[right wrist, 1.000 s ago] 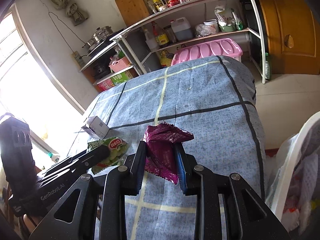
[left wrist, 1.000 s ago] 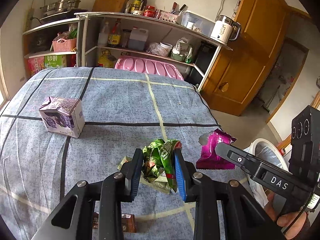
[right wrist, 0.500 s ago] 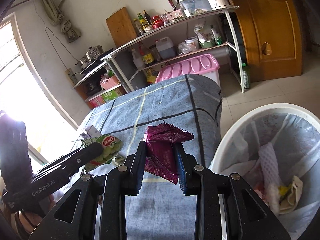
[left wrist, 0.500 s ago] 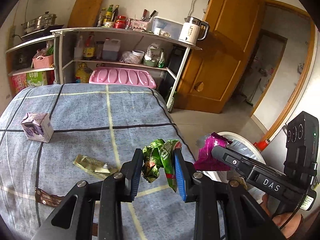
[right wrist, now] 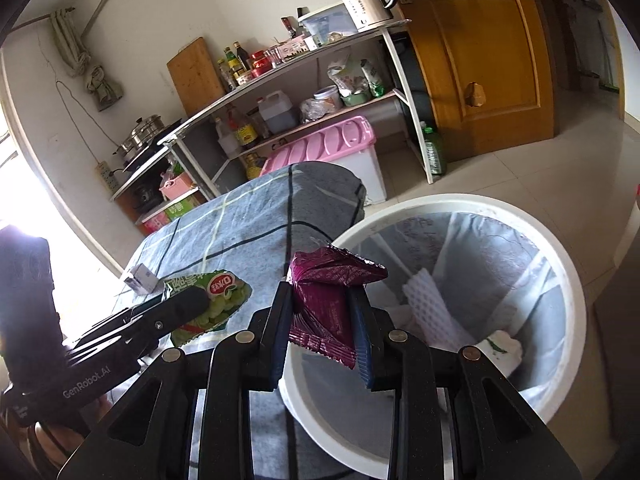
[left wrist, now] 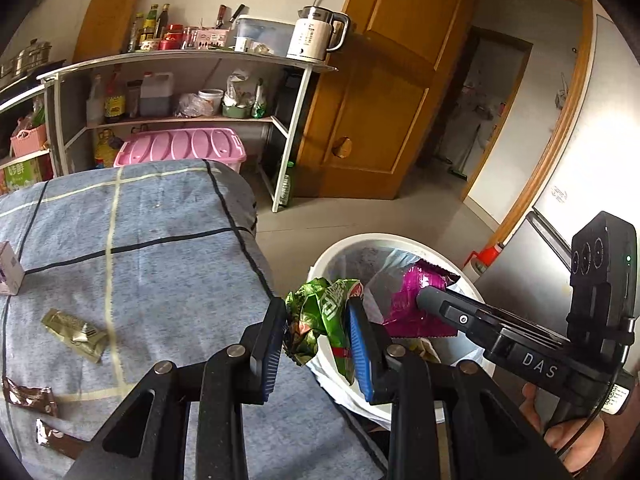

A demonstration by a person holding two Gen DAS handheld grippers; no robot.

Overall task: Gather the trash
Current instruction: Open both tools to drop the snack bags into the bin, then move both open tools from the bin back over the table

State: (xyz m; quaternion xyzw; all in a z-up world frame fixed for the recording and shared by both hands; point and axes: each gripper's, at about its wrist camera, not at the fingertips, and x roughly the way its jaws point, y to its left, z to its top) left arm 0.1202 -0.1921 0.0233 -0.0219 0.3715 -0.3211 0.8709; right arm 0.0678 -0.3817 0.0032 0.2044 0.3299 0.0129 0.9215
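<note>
You have swung both grippers off the blue-grey checked tablecloth [left wrist: 160,216] and over to the round white plastic bin with its pale liner [right wrist: 532,216]; a second ago both wrappers hung above the cloth. Your left gripper [left wrist: 318,330] pinches the crumpled green foil snack wrapper [left wrist: 320,316] just at the bin's near rim, beside the table's right edge. Your right gripper [right wrist: 322,322] pinches the creased magenta foil packet [right wrist: 326,296], hanging over the bin mouth (the left one looks less squarely over it). Both look nearly ready to drop. On the cloth remain an olive sachet [left wrist: 76,328], brown wrappers [left wrist: 28,398] near the front left edge, and a small purple-and-white carton [left wrist: 10,268].
</note>
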